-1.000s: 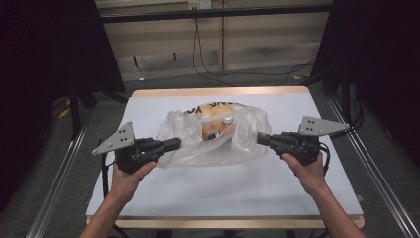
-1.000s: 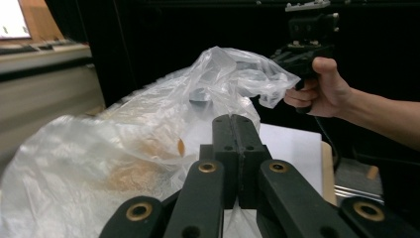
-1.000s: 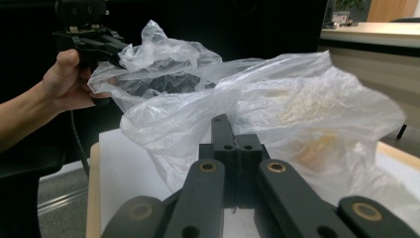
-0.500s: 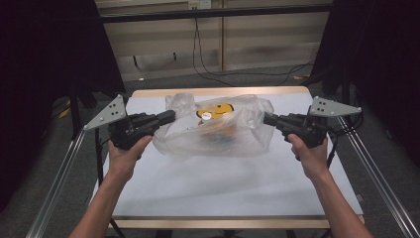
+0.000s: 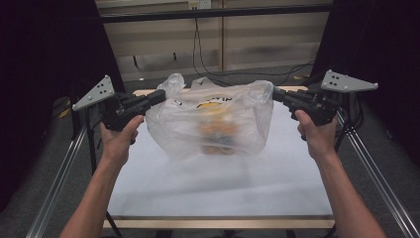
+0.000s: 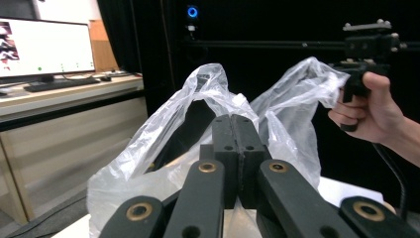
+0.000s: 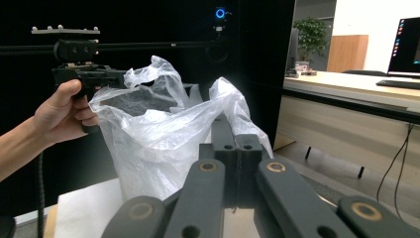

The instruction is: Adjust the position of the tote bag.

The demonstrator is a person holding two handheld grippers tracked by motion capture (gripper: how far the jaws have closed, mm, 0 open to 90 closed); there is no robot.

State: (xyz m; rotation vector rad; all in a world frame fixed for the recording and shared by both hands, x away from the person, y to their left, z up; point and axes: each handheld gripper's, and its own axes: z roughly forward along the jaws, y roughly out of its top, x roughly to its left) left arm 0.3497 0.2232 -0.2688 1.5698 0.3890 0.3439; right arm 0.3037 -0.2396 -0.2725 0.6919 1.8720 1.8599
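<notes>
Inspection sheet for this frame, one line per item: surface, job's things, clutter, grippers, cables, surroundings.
Surface: white table, bare where visible.
Job's things: clear plastic bag held up between both grippers, a yellow item inside, blurred.
Clutter: nothing seen.
Grippers: left gripper and right gripper each shut on a top edge of the bag.
Cables: black cables hang down the back wall.
Surroundings: dark curtains at both sides; monitor on a desk.

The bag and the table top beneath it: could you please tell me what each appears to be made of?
The bag looks like thin clear plastic film: glossy, crinkled, and see-through enough to show blurred orange contents. Each hand-held gripper, left and right, is shut on an upper corner, and the film bunches there. The table top appears matte white, perhaps a laminate or mat, with a pale wood-like edge; the exact material is unclear.
</notes>
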